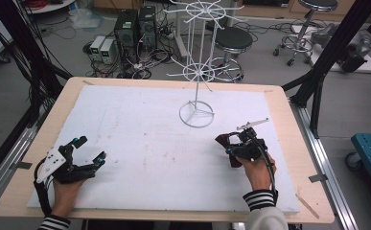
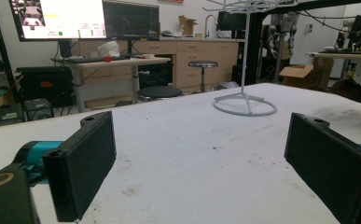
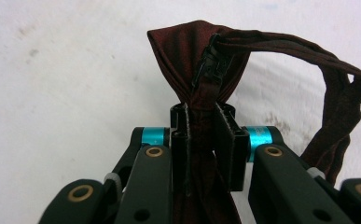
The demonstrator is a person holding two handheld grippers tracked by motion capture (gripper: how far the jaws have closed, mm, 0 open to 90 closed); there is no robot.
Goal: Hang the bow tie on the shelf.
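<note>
Pinching a dark red bow tie (image 3: 201, 60) at its knot, the right gripper (image 1: 235, 147) is sitting near the table's right side, jaws closed tight on the fabric. The tie's strap (image 3: 336, 93) is looping off to one side, a black clasp (image 3: 211, 60) showing at the knot. The left gripper (image 1: 88, 151) is resting at the near left of the white foam mat (image 1: 140, 139) with its jaws spread wide, nothing between them. A white wire display rack (image 1: 197, 76) is standing at the mat's far edge, well apart from both.
</note>
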